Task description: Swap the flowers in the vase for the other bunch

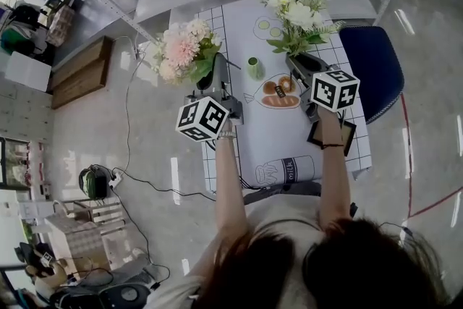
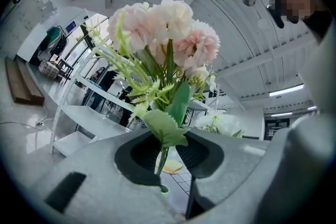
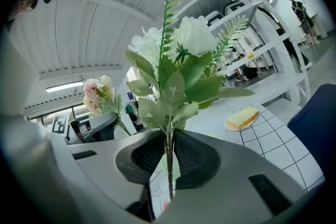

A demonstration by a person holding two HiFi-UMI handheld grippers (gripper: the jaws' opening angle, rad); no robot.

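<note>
1. Two grips read clearly in the gripper views. The left gripper (image 2: pixel 164 157) is clenched on the stem of the pink fabric flower bunch (image 2: pixel 163 34), and the right gripper (image 3: pixel 169 157) on the stem of the white leafy flower bunch (image 3: pixel 181 55).
2. Head view shows the small green vase (image 1: pixel 254 67) on the white checked table (image 1: pixel 289 134), with the pink bunch at its 10 o'clock and the white at 1 o'clock.

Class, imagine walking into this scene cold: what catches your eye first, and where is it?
Two bunches of flowers are held up side by side: the pink bunch clamped in the left gripper and the white bunch clamped in the right gripper. Between them, a small green vase stands flowerless on the table.
</note>
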